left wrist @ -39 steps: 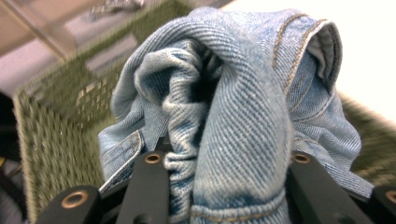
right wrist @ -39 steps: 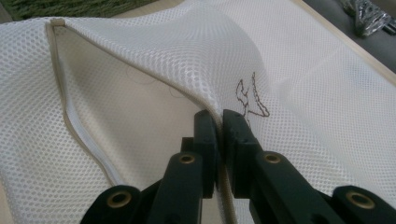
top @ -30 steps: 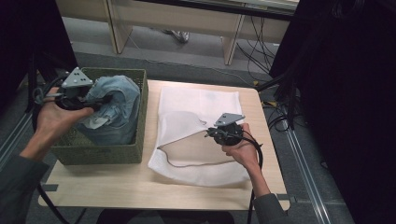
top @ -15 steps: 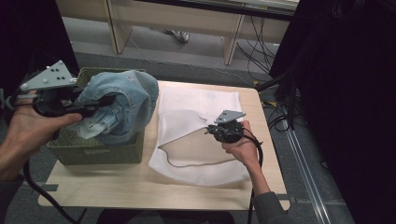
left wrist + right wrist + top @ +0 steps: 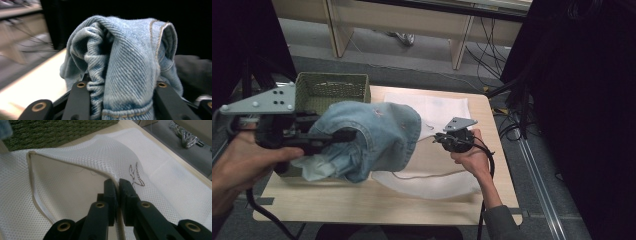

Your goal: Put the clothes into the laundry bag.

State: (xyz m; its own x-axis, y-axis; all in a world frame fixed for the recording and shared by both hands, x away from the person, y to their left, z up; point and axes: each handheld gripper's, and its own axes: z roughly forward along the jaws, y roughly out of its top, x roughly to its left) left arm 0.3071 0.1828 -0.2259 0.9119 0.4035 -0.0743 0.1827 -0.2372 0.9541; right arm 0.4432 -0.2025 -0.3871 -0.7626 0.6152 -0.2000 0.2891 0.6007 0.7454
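A bunched blue denim garment (image 5: 377, 137) hangs in the air above the table, between the green woven basket (image 5: 332, 85) and the white mesh bag (image 5: 437, 107). My left gripper (image 5: 349, 135) is shut on it. In the left gripper view the denim (image 5: 125, 62) fills the gap between the two black jaws of the gripper (image 5: 121, 86). My right gripper (image 5: 439, 137) is shut on the corded rim of the mesh bag (image 5: 75, 182) and holds the mouth lifted open; its fingertips (image 5: 117, 182) pinch the rim.
The basket stands at the table's far left corner and its side (image 5: 50, 132) borders the bag. The wooden table (image 5: 362, 205) has bare room along its near edge. Cables (image 5: 507, 130) run over the floor to the right, and a dark curtain hangs there.
My left gripper has lifted the denim out of the basket and carried it right, over the left edge of the mesh bag. The right gripper has stayed in place on the bag's rim.
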